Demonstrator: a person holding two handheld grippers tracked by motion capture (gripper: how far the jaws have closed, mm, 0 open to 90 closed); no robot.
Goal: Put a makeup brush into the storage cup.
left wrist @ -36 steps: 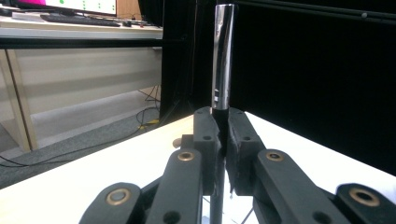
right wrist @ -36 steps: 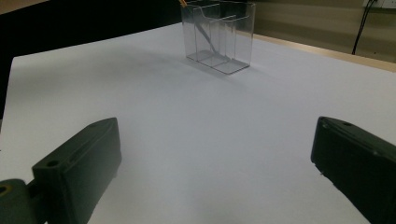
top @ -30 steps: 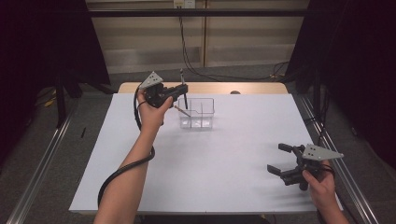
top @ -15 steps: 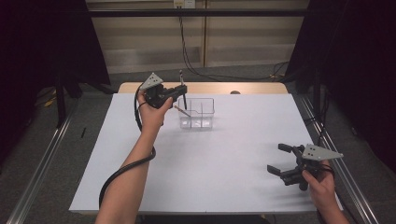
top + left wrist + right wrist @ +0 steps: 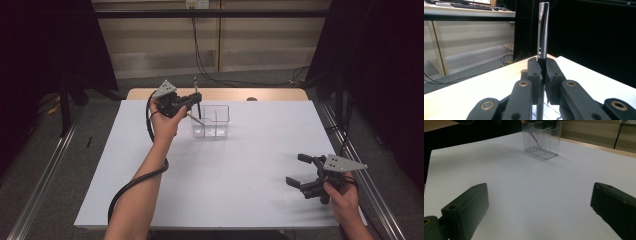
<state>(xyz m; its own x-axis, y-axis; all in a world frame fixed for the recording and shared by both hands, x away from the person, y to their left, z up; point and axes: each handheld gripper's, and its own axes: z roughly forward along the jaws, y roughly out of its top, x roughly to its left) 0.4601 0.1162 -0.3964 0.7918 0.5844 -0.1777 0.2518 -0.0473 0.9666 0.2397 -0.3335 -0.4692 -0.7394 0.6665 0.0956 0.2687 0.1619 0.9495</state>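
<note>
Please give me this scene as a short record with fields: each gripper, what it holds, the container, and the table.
left gripper: shut on pen, upright, above box
right gripper: open, holds nothing, near right table edge
box: clear, with compartments, a thin stick leaning in the left one
table: white top, box at far middle

Left gripper (image 5: 196, 104) and right gripper (image 5: 304, 171) – black linked jaws, brass-coloured pivot pins, grey three-cornered top plates; thick black cable trails under left forearm; arms unsleeved.
</note>
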